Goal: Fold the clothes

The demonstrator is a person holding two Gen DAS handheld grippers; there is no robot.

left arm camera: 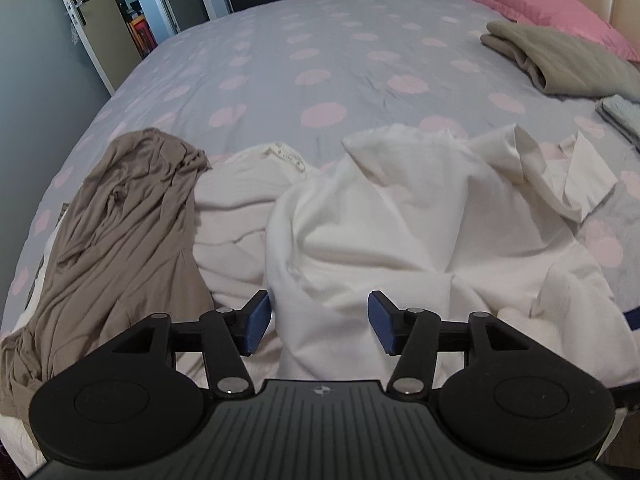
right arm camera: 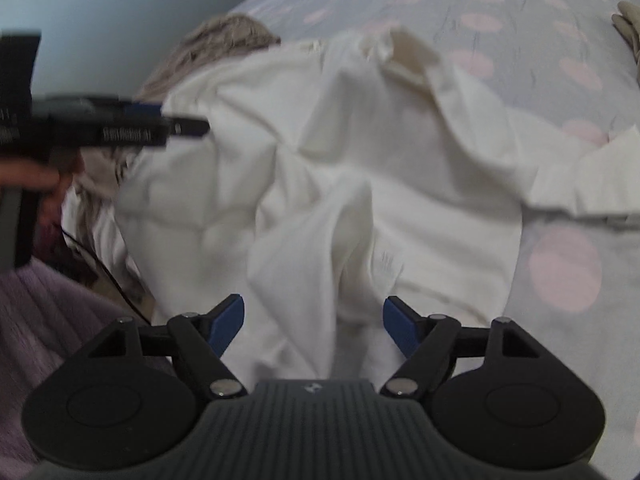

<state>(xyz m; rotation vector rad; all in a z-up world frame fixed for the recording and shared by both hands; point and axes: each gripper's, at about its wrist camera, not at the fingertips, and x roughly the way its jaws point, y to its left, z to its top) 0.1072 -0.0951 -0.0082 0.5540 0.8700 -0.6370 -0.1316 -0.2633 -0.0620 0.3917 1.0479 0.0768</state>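
Observation:
A crumpled white garment [left arm camera: 400, 216] lies at the near edge of the bed; it also fills the middle of the right wrist view [right arm camera: 360, 168]. My left gripper [left arm camera: 319, 322] is open just above its near folds, nothing between the blue pads. My right gripper [right arm camera: 313, 326] is open over a raised fold of the same garment, not closed on it. The left gripper [right arm camera: 176, 122] also shows from the side at the left of the right wrist view. A taupe garment [left arm camera: 120, 232] lies crumpled to the left, beside another whitish ribbed garment [left arm camera: 236, 216].
The bed has a grey sheet with pink dots [left arm camera: 320, 60]. A folded olive-taupe garment [left arm camera: 560, 60] and a pink pillow [left arm camera: 540, 4] lie far right, with a grey folded item [left arm camera: 620, 114] near them. A door [left arm camera: 80, 20] stands far left.

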